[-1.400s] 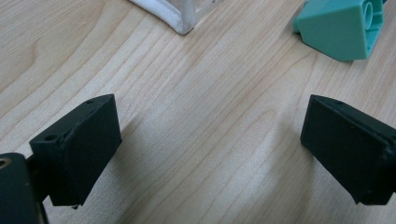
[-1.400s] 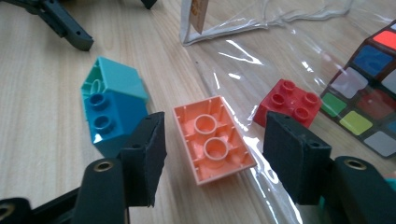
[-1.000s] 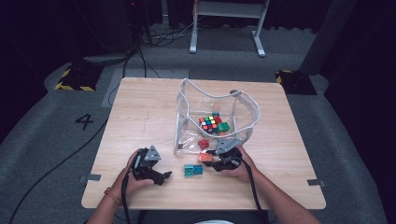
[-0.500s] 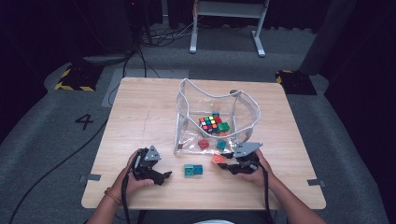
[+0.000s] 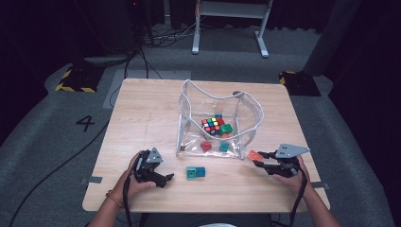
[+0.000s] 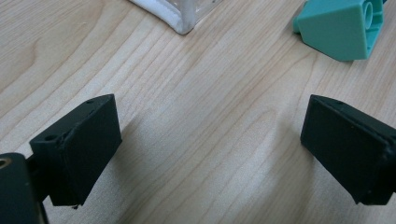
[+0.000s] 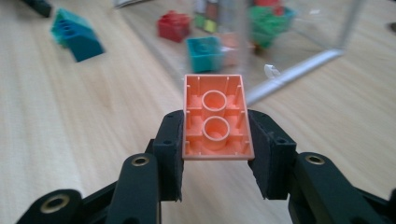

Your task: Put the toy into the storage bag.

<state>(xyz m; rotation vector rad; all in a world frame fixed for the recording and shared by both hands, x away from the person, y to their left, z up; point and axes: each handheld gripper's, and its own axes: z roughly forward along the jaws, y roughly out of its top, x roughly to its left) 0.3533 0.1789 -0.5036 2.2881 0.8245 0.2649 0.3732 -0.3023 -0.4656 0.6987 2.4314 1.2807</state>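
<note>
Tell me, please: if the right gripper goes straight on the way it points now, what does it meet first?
Probably the clear bag's white-edged corner; the right gripper already holds the orange brick, though depth is uncertain.

Orange brick [image 7: 216,116], 2-stud type, w/ hollow underside & two round tubes facing right gripper view. Held off the table, roughly level. In high view it sits just right of clear bag's corner, prob. not touching it.
</note>
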